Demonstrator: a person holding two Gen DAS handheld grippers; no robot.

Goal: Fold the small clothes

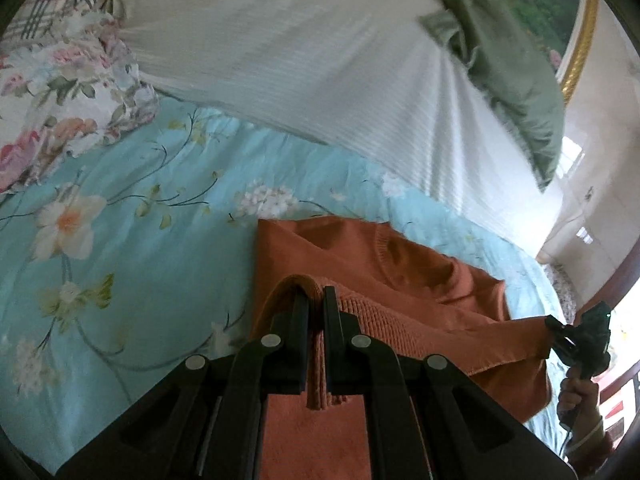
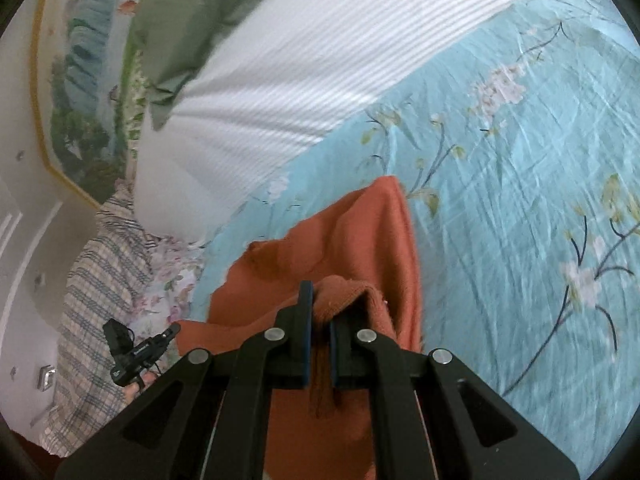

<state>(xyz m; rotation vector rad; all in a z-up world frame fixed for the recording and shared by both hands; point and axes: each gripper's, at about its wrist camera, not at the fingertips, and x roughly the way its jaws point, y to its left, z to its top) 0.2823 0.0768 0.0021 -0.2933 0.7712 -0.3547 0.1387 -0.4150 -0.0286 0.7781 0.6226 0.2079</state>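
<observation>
We see an orange knit garment [image 1: 404,276] held up over a bed, its lower part draped on the turquoise floral bedsheet [image 1: 132,216]. The fabric is soft and finely ribbed, with a coarser ribbed band along the edge running between the two claws. The left claw [image 1: 316,300] is closed on a folded loop of that ribbed edge; the cloth bunches into narrow pleats between its flat black fingers [image 1: 300,320]. In the right wrist view the right claw [image 2: 320,304] is likewise clamped on a rounded fold of the same garment [image 2: 360,236], which hangs from it in a smooth tapering flap. Seen from the left wrist, the right claw [image 1: 558,332] grips the garment's far corner at the frame's edge, a hand [image 1: 578,396] wrapped round its handle, and the edge is stretched nearly straight between the two grips. The sheet [image 2: 520,200] is thin and glossy, creased, printed with pale blossoms on dark stems. Beyond the garment lie a white corduroy-striped pillow [image 1: 304,52], a matte green cushion [image 1: 500,68], a rose-printed quilt [image 1: 60,92] and a checked cloth [image 2: 100,280]
</observation>
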